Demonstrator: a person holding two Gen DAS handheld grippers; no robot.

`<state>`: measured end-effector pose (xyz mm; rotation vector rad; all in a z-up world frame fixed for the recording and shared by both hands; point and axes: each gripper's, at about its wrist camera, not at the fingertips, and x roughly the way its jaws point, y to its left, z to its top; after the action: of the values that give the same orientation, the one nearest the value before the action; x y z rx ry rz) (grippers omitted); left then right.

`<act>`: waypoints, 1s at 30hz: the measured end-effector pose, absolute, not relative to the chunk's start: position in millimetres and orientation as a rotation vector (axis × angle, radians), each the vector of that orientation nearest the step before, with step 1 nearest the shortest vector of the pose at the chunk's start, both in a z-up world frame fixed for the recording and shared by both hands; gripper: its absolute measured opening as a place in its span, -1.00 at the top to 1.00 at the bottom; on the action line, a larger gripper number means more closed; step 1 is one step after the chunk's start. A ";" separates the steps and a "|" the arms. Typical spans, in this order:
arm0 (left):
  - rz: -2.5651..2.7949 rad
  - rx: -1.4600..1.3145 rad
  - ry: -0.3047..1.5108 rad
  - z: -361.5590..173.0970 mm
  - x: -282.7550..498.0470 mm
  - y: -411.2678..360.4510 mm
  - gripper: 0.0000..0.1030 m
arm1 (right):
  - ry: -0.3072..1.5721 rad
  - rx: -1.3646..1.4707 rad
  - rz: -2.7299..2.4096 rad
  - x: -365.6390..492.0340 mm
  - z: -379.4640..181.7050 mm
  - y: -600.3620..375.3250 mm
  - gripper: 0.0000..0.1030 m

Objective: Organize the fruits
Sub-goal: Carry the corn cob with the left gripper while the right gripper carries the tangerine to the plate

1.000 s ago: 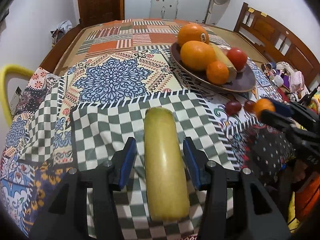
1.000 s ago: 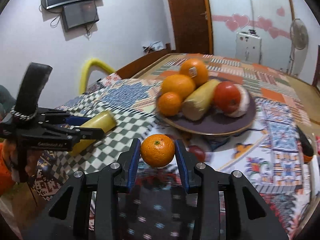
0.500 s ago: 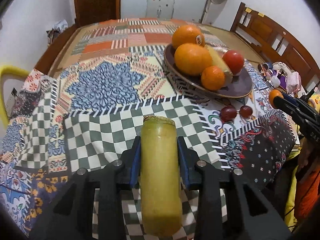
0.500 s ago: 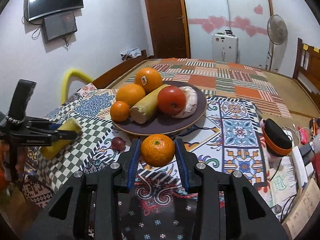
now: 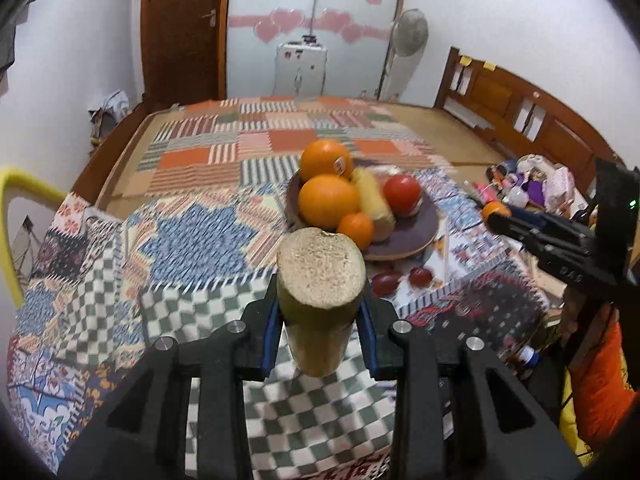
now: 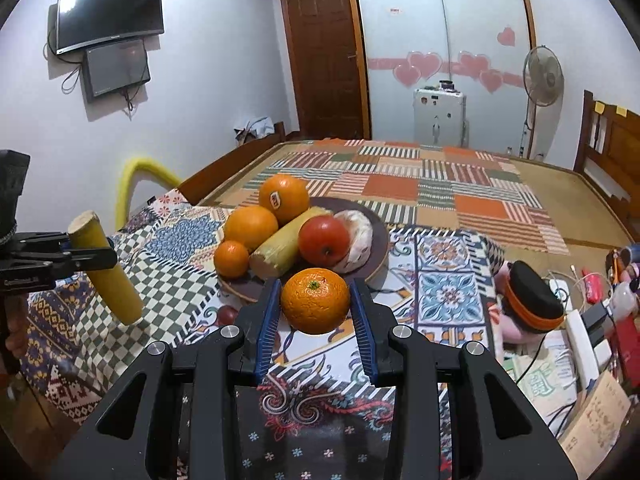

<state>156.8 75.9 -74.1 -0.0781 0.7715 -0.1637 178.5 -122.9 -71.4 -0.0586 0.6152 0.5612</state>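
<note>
Fruit is off the cloth now: the yellow cane stick (image 5: 320,300) that lay flat between open jaws a second ago is clamped in the left gripper (image 5: 320,320) and lifted, tilted end-up, so it looks ready for the plate (image 5: 416,236) ahead of the fingers. The right gripper (image 6: 316,312) stays pinched narrow on a small orange (image 6: 315,300), hovering just short of that plate.

Five oranges (image 6: 314,300), two sugarcane pieces (image 6: 105,272), one apple (image 6: 323,240), two plums (image 5: 386,283), one plate (image 6: 380,256)
</note>
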 end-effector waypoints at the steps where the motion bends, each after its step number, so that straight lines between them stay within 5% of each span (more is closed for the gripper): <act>1: -0.173 -0.082 0.762 -71.4 159.9 73.7 0.35 | 0.611 -0.060 0.559 179.8 -69.9 -123.4 0.37; 30: -0.307 -0.123 0.804 -85.4 280.7 15.6 0.35 | 0.641 -0.136 0.531 243.8 -85.3 -114.6 0.37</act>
<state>280.7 15.6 -85.4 -0.1231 0.8040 -0.3070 243.8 -114.6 -85.3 -0.1356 0.6410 0.5306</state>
